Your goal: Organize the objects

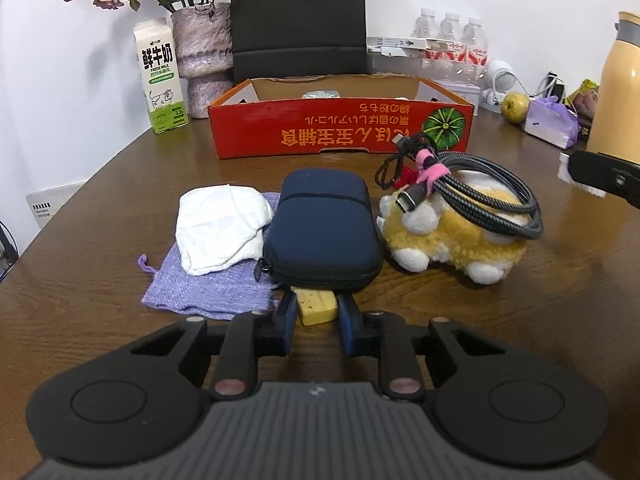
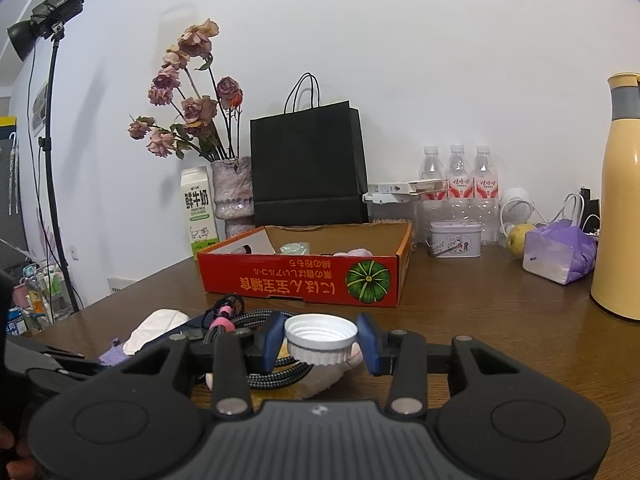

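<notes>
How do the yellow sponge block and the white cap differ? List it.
Colour: the yellow sponge block is pale yellow with small holes; the white cap is plain white with a ribbed rim.
Shape: the block is rectangular; the cap is round and hollow, open side up.
Place: the block lies on the table, tucked against the dark blue pouch; the cap is held clear above it.
Shared: each sits between a gripper's blue pads, left gripper and right gripper.

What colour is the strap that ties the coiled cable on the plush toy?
Pink. The strap shows best in the left wrist view.
</notes>
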### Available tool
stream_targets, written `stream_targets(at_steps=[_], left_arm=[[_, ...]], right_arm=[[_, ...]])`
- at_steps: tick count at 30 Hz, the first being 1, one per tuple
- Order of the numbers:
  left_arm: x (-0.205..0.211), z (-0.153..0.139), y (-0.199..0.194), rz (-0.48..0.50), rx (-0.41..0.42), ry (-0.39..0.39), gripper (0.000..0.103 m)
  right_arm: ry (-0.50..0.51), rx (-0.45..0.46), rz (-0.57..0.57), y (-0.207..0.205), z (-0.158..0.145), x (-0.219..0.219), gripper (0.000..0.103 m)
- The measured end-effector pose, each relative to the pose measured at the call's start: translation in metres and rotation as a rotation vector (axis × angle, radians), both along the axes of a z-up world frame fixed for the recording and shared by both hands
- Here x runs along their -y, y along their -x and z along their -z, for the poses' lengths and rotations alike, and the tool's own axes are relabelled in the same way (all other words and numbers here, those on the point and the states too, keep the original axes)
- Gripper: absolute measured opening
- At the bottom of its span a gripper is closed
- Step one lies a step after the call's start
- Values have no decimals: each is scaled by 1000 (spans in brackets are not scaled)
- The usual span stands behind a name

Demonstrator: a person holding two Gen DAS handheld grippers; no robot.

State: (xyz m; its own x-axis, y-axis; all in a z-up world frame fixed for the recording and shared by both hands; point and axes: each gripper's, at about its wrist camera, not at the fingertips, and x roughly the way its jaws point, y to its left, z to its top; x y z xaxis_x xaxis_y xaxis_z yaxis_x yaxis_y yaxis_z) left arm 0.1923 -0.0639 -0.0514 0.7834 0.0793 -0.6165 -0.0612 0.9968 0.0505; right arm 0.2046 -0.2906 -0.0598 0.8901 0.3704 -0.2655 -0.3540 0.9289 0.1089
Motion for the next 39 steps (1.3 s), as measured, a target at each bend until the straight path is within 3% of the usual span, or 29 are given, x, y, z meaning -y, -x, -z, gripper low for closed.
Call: stream_targets(at_steps=[10, 19, 24, 31, 39], left_arm=[[-10, -5, 31, 48, -23, 25, 23], [-13, -26, 43, 78, 55, 30, 21], [-31, -35, 51, 38, 87, 17, 21], [-49, -15, 43, -8, 6, 36, 22], [-53, -4, 39, -14, 4, 63, 21]], right_arm=[[14, 3, 7, 0, 1, -3, 39], [41, 0, 17, 4, 4, -7, 39], [53, -7, 23, 4, 6, -9, 39], [63, -8, 31, 4, 7, -11, 39], [68, -10, 38, 4, 8, -11, 39]])
